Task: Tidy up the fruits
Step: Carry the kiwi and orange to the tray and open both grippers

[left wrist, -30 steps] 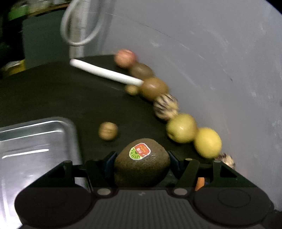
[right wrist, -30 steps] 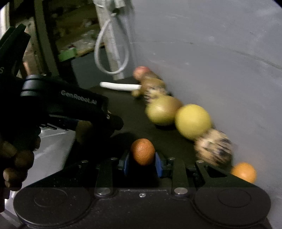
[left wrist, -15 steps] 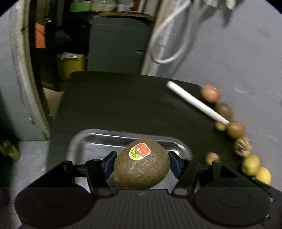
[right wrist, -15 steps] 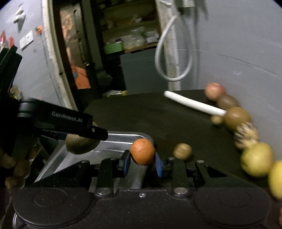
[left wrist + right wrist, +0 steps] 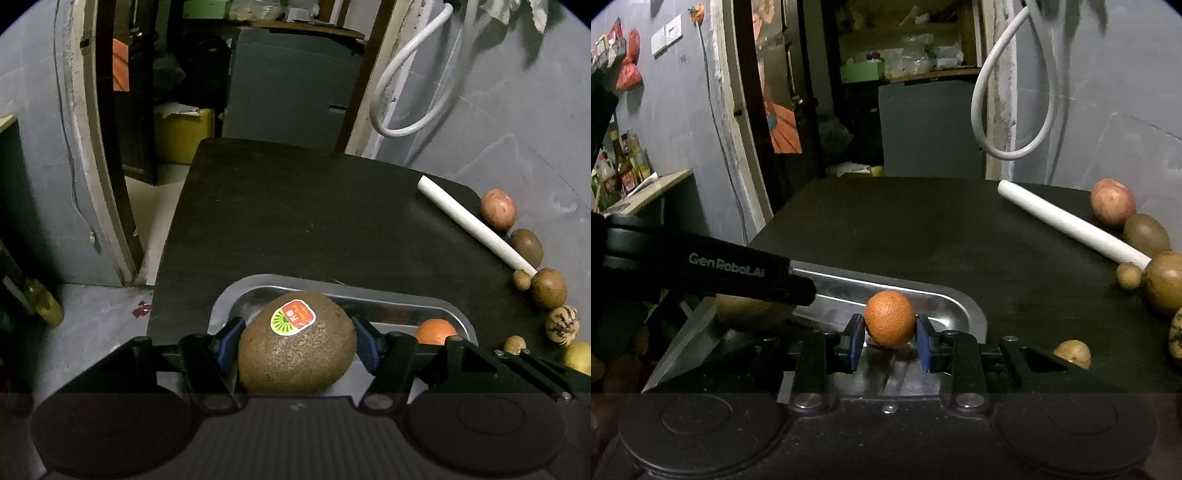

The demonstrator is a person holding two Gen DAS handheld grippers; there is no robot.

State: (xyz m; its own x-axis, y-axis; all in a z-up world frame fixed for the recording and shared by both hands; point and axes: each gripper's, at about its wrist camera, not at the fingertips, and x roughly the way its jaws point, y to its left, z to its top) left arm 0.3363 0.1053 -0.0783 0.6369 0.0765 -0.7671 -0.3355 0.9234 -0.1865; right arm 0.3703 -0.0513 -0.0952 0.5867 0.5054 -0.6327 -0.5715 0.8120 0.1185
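My left gripper [image 5: 297, 345] is shut on a brown kiwi [image 5: 295, 354] with a red and green sticker, held over the near left part of the metal tray [image 5: 332, 291]. In the right wrist view my right gripper [image 5: 889, 341] is shut on a small orange mandarin [image 5: 890, 323] above the tray [image 5: 945, 299]. That mandarin [image 5: 435, 331] also shows over the tray's right end in the left wrist view. The left gripper's black body [image 5: 713, 266] crosses the left of the right wrist view, the kiwi [image 5: 750, 312] under it.
The tray lies on a dark table [image 5: 295, 206]. Along the right wall stands a row of fruit: a reddish apple [image 5: 498, 208], kiwis [image 5: 526, 243], a striped round fruit [image 5: 561, 325], small brown balls [image 5: 514, 345]. A white tube [image 5: 474, 225] lies diagonally beside them. The table's left edge drops to the floor.
Both grippers swung left from the fruit row by the wall to above the metal tray, each still gripping its fruit. The tray has come under both.
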